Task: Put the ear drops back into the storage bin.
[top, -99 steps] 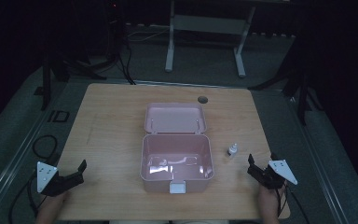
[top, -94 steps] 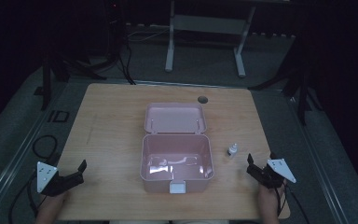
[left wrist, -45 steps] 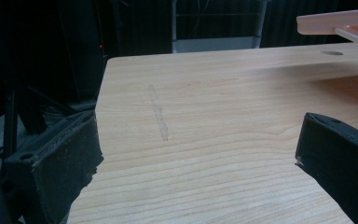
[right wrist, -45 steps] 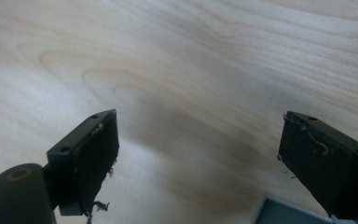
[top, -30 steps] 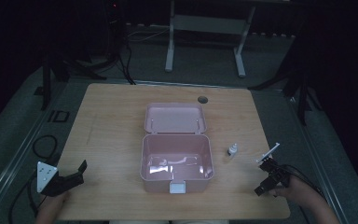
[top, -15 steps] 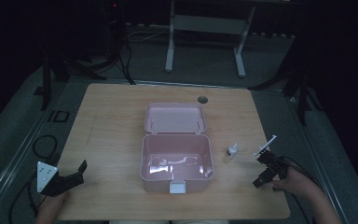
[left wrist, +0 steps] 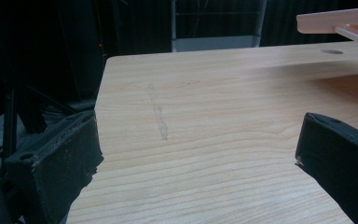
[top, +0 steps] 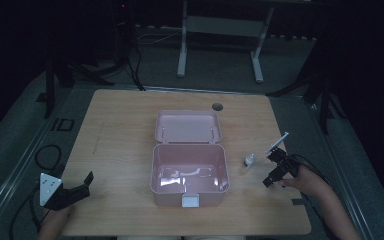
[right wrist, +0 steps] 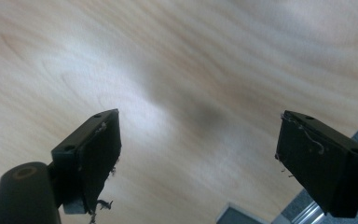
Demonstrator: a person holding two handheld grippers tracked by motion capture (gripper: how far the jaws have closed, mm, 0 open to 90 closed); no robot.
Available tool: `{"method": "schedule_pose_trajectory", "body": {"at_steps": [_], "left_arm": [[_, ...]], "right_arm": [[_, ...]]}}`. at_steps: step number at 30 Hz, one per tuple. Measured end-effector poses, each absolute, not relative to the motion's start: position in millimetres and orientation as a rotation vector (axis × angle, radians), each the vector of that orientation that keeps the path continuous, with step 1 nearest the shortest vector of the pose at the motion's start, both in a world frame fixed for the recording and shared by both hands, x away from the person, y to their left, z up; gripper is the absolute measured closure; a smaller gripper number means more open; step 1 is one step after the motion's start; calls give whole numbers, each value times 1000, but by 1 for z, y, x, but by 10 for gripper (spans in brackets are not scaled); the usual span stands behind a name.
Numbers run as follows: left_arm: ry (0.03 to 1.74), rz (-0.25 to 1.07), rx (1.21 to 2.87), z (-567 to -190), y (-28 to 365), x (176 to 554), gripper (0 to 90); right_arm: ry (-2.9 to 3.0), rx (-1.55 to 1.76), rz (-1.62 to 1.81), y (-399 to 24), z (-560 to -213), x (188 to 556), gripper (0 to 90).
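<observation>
Bottle (top: 249, 160), a small white one, stands upright on the table (top: 120, 130) a little right of centre in the high view, just beside the right wall of the open pink box (top: 190, 172) and apart from it. Nothing has been picked up yet: the right gripper (top: 274, 170) sits near the bottle at the right of the frame, tipped on its side, its jaws spread wide with only bare wood between them in the right gripper view (right wrist: 196, 154). My reading is that the work is at its very start, with the reach, the grasp and presumably the placing into the box all left to do. The left gripper (top: 75, 187) rests at the lower left of the frame, well apart from everything, jaws likewise parted and holding nothing (left wrist: 196, 154). The box's lid (top: 187, 126) lies folded back toward the top of the frame; inside, something pale or glossy glints, too dim to name. The tabletop is light wood grain with a round cable hole (top: 217, 106) near its far edge. Beyond is a dark room, with grey floor, loose cables and the legs of a metal stand (top: 219, 42) at the top.
</observation>
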State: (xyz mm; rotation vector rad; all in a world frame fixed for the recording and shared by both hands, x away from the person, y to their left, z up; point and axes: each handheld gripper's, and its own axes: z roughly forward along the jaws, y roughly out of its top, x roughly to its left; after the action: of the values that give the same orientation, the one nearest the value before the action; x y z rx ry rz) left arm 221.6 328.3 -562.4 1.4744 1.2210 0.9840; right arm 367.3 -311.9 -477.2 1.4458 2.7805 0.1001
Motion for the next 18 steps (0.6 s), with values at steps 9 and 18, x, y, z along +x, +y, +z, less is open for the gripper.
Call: {"method": "schedule_pose_trajectory", "body": {"at_steps": [9, 18], "left_arm": [[1219, 980, 1476, -562, 328, 222, 4], [1217, 977, 1480, -562, 328, 222, 3]], "right_arm": [[2790, 1435, 93, -298, -475, 387, 144], [2807, 1442, 106, -285, -475, 405, 155]]}}
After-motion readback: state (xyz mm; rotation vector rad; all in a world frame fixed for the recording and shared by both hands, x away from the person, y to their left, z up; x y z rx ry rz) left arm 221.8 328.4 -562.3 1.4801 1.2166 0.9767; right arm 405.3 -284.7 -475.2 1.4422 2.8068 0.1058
